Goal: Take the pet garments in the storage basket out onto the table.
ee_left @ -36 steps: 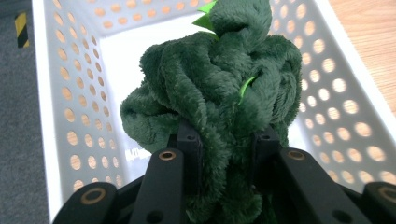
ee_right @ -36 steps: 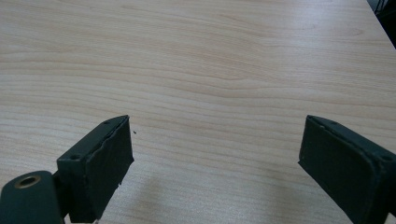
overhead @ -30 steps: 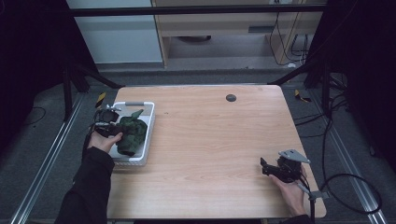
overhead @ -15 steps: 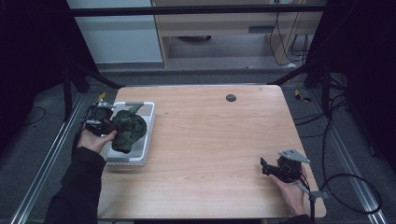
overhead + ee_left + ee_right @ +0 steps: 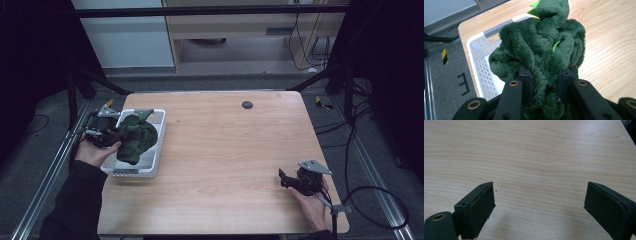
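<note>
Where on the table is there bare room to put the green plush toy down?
Bare wood runs from the white basket to the right claw; only a dark round spot near the far edge. The left edge is crowded: left claw, green plush toy.

The worktop (image 5: 225, 165) is pale wood with a long grain, stretching bare between the left tool (image 5: 102, 131) and the right tool (image 5: 292, 181), and a small dark round spot (image 5: 247, 104) sits on it well beyond both tools, near the far edge. Past that far edge stand a white panel (image 5: 125, 37) and a light wooden cabinet (image 5: 235, 30), with cables (image 5: 305, 35) hanging at its right. Off the worktop beside the left tool, grey floor (image 5: 446, 82) carries a black marking (image 5: 464, 82) and a yellow-and-black striped strip (image 5: 444, 56).
</note>
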Motion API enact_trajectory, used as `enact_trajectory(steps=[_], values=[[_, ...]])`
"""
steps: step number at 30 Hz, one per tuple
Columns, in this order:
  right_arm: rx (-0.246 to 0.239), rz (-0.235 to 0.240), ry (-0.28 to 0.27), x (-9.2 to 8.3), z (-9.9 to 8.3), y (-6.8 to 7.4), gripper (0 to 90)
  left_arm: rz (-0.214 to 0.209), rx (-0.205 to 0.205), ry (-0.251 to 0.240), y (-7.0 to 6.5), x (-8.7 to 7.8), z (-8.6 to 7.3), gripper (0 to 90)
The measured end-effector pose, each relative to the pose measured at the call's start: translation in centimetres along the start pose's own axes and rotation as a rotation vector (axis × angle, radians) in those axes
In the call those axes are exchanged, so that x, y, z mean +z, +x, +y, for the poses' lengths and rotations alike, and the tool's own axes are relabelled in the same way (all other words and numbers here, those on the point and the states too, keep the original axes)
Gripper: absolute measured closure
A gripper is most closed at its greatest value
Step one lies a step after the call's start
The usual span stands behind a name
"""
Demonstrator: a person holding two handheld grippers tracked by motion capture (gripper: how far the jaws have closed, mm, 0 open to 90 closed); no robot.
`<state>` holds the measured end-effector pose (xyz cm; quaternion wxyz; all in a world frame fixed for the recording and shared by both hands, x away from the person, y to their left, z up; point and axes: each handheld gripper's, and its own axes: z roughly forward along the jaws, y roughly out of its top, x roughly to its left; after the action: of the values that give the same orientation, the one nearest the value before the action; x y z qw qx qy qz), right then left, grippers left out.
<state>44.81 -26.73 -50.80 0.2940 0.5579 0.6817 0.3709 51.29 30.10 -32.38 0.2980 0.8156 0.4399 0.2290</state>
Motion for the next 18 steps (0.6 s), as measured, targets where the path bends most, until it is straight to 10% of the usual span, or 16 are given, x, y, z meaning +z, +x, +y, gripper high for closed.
enact_trajectory(steps=[18], values=[[0.002,0.001,0.001,0.0,0.0,0.0,9.4,-0.101,0.131,-0.008,-3.7,-1.6,1.3,71.2]])
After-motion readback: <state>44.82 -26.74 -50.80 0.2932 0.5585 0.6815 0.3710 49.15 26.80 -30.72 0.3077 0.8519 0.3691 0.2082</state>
